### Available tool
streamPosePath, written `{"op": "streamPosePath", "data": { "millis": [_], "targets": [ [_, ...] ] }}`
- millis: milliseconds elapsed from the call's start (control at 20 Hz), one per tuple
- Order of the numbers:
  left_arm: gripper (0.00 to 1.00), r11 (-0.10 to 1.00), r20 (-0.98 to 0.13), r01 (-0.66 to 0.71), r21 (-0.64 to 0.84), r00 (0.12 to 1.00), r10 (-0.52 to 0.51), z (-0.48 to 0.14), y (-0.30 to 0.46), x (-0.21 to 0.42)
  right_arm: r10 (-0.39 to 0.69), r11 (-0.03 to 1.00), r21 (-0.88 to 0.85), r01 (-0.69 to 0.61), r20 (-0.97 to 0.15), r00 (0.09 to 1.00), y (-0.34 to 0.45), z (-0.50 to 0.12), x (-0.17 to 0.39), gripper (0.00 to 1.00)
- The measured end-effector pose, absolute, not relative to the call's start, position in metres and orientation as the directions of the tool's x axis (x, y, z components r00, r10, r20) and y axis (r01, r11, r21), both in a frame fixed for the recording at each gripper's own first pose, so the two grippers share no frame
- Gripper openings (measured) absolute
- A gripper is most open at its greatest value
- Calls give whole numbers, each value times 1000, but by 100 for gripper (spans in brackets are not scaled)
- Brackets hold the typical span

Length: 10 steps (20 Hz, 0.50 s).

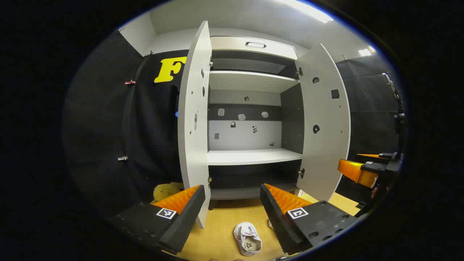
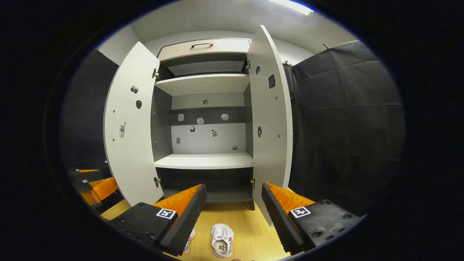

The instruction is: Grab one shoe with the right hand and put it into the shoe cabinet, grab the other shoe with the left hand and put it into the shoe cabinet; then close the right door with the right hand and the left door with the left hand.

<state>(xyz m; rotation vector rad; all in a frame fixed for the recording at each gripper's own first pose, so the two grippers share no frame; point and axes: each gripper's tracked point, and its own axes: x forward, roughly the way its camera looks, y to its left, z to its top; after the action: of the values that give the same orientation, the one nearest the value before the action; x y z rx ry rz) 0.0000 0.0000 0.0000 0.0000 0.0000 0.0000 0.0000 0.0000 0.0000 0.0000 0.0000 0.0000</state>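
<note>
A white shoe [image 1: 248, 239] lies on the wooden floor [image 1: 221, 232] in front of the open shoe cabinet [image 1: 253, 156], seen between my left gripper's fingers. My left gripper [image 1: 232, 189] is open, empty and above the shoe. In the right gripper view, one white shoe [image 2: 222, 244] lies sole-side down on the floor. A second shoe [image 2: 189, 241] is half hidden behind a finger. My right gripper [image 2: 233, 186] is open and holds nothing. Both cabinet doors [image 2: 130, 137] [image 2: 270, 119] stand wide open.
The cabinet's shelves [image 2: 204, 161] are bare, with small stickers on the back wall. Its doors [image 1: 194, 119] [image 1: 326, 127] jut out toward me. A yellow object [image 1: 166, 190] lies by the wall at the left. The other gripper [image 1: 366, 170] [image 2: 94, 185] shows off to the side.
</note>
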Motion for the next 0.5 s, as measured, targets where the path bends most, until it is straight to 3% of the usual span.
{"op": "streamPosePath", "data": {
  "millis": [500],
  "targets": [
    [95, 1000, 3, 3, 16, 1000, -3, 2, -2, 3, 16, 1000, -12, -17, -11, 1000, 5, -3, 4, 98]
  ]
}}
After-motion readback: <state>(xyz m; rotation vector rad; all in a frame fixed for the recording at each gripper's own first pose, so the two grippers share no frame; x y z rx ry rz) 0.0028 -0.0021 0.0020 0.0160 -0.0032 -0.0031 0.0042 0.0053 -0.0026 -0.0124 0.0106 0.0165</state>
